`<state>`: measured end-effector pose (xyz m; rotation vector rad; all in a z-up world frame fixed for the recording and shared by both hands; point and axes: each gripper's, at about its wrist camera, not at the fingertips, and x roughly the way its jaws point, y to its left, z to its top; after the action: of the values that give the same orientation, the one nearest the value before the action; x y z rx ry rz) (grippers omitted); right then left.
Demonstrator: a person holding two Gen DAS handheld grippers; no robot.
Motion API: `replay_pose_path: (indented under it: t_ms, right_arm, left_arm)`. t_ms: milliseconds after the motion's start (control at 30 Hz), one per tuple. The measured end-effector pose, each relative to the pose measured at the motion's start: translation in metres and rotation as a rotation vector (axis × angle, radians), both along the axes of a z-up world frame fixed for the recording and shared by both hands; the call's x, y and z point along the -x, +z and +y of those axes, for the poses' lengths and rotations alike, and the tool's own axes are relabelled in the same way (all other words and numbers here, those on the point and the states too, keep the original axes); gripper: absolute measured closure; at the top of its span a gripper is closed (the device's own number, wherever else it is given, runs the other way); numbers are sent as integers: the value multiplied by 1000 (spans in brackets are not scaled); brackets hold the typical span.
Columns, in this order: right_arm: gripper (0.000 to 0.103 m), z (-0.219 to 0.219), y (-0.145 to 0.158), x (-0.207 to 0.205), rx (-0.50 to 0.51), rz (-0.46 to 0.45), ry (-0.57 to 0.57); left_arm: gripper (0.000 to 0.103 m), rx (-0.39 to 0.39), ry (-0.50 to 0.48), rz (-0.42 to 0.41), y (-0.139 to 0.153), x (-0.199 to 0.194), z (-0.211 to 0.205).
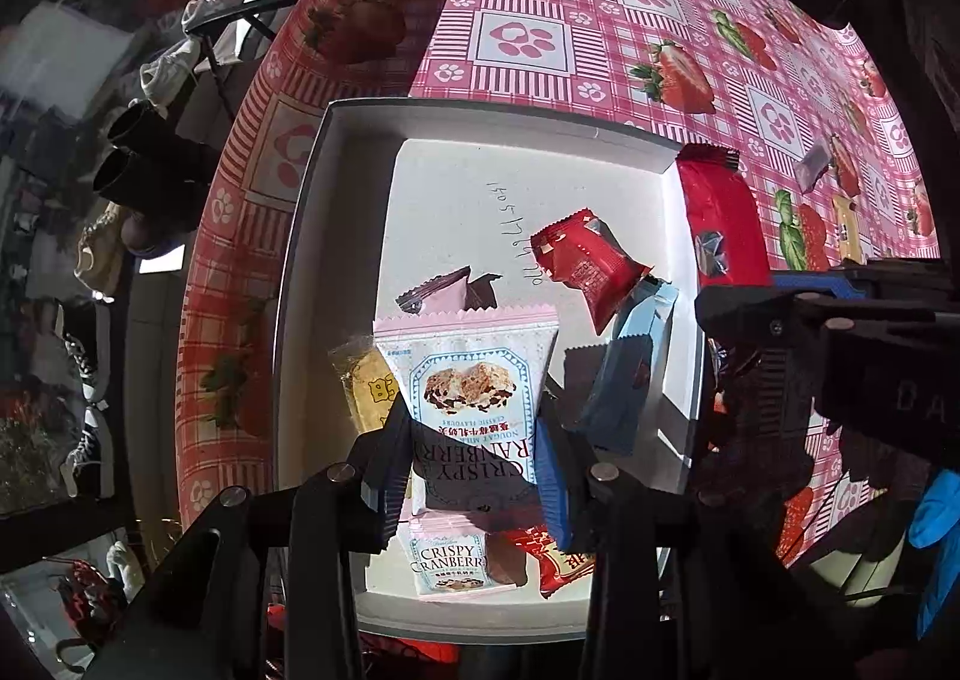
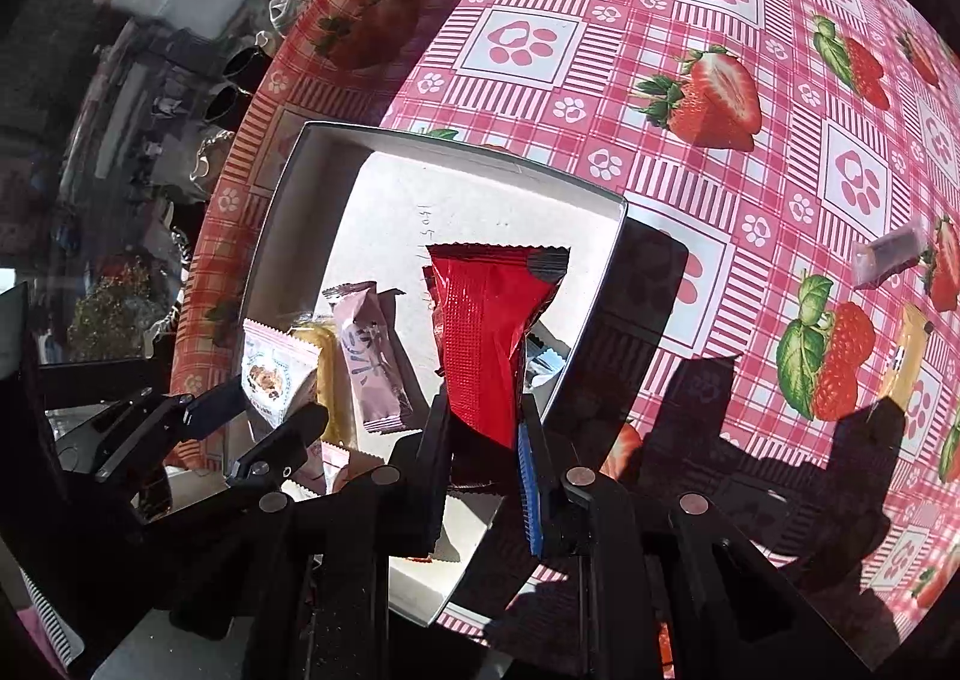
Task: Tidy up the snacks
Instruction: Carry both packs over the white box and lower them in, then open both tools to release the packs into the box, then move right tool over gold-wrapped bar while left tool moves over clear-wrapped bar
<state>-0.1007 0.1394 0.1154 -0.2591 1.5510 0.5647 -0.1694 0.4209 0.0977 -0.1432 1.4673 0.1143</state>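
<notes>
My left tool (image 1: 474, 464) grips a pink cranberry nougat packet (image 1: 471, 380) over the white box (image 1: 336, 152) on the desk (image 1: 630, 20). My right tool (image 2: 483, 440) pinches a red snack packet (image 2: 486, 332) above the box's right side, other snacks lying inside.
</notes>
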Motion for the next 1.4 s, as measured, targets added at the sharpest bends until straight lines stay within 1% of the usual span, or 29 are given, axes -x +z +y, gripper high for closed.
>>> replay_pose_path:
  t_ms: [233,433,467,533,567,600,633,667,700,767,833,867,900,933,1200,1400]
  right_arm:
    - [82,17,-6,3,2,27,14]
    - [81,26,-11,7,9,55,37]
    - [81,26,-13,8,8,66,38]
    - [80,26,-15,8,3,86,32]
    - [70,25,-16,8,5,91,29]
    - [61,23,-16,8,14,94,24]
    - [34,20,-17,8,30,88,17]
    - [15,16,-16,7,40,77,8]
    - [12,11,-15,6,38,67,-3]
    - [11,0,-15,4,51,66,-26]
    - [11,-13,-17,-1,86,63,-51]
    - [8,-21,-17,-3,99,56,-64]
    - [1,-31,-17,-4,112,49,-77]
    - [0,-39,-18,-8,118,42,-94]
    - [0,-128,-23,-20,128,64,-269]
    - [0,-205,-27,-23,137,79,-427]
  left_arm:
    - [62,5,-4,46,-17,3,2]
    - [61,13,-15,70,-25,7,-1]
    - [59,7,-16,75,-25,7,-2]
    - [46,2,-18,83,-26,8,-4]
    - [32,5,-7,85,-26,8,-3]
    - [26,15,14,78,-25,9,-1]
    - [22,26,30,77,-23,10,1]
    - [22,32,36,84,-23,10,1]
    - [22,28,31,93,-24,11,0]
    - [22,11,15,101,-23,11,-5]
    - [22,9,-4,102,-20,10,-14]
    - [22,12,-13,99,-18,10,-19]
    - [22,13,-23,94,-15,9,-24]
    - [22,15,-33,90,-13,8,-30]
    - [22,19,-152,66,6,-4,-92]
    - [22,14,-218,63,12,-13,-125]
